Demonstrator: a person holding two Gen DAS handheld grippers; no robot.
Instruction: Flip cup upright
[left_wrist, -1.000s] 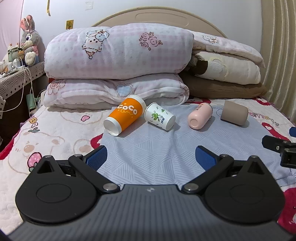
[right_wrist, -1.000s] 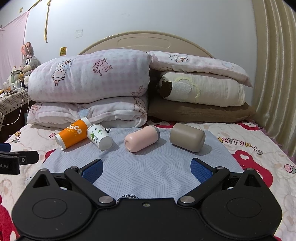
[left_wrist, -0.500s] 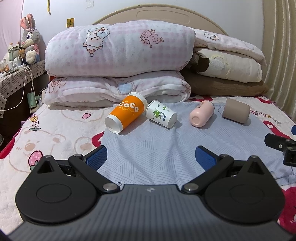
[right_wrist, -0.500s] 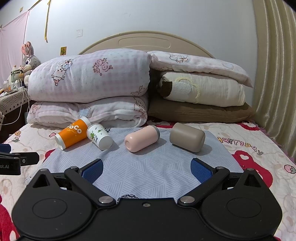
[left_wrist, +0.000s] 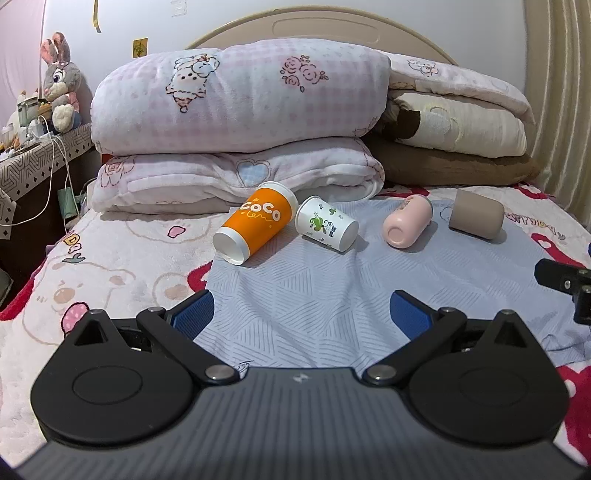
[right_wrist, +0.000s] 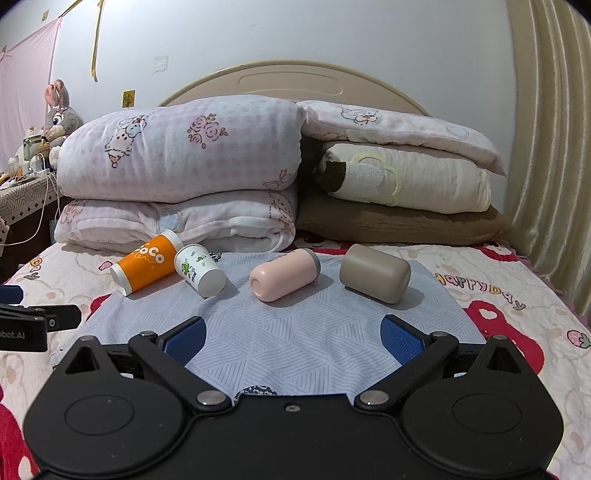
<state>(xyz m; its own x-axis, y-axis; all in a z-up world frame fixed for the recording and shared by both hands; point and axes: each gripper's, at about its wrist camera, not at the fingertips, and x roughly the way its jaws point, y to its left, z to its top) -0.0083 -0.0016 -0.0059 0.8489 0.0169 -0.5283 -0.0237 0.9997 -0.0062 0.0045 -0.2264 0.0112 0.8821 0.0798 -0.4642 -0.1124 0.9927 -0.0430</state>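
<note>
Several cups lie on their sides on a blue-grey cloth on the bed: an orange "CoCo" cup, a small white cup with green print, a pink cup and a taupe cup. My left gripper is open and empty, short of the orange and white cups. My right gripper is open and empty, short of the pink and taupe cups.
Stacked folded quilts and pillows stand right behind the cups against the headboard. A bedside table with cables and a plush rabbit is at the far left. A curtain hangs at the right. The other gripper's tip shows at each view's edge.
The left view has shifted slightly forward and the cups sit a little higher in it. The right view is almost unchanged. Both grippers stay open.
</note>
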